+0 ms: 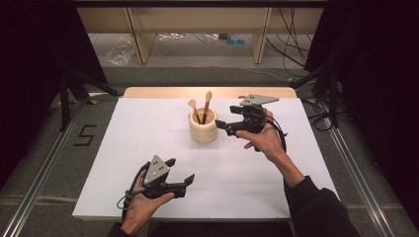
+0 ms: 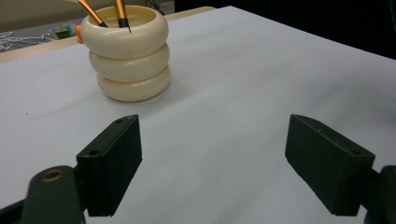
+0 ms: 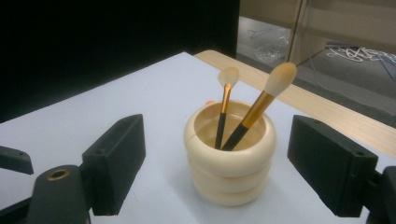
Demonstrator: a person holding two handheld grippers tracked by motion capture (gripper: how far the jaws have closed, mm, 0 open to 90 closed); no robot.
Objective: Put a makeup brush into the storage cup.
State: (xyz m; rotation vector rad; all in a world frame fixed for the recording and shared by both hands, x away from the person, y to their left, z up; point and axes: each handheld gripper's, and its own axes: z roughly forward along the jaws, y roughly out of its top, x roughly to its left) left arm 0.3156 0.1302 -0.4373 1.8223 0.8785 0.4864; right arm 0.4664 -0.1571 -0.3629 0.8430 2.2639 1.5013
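Observation:
A cream holder (image 1: pixel 203 128) shaped like three stacked rings stands near the middle back of the white table (image 1: pixel 148 128). Two makeup brushes (image 1: pixel 205 104) with black and gold handles stand in it, bristles up. The right gripper (image 1: pixel 223 125) is held just right of the holder, open and empty, its jaws pointing at the holder (image 3: pixel 229 154) and the brushes (image 3: pixel 259 105). The left gripper (image 1: pixel 181 172) rests low near the table's front edge, open and empty, facing the holder (image 2: pixel 130 55) from a distance.
A wooden strip (image 1: pixel 207 92) runs along the table's back edge. Beyond it are wooden shelf legs (image 1: pixel 261 37), cables and a plastic bag (image 1: pixel 120 51) on the floor. Metal rails (image 1: pixel 44 170) flank the table on both sides.

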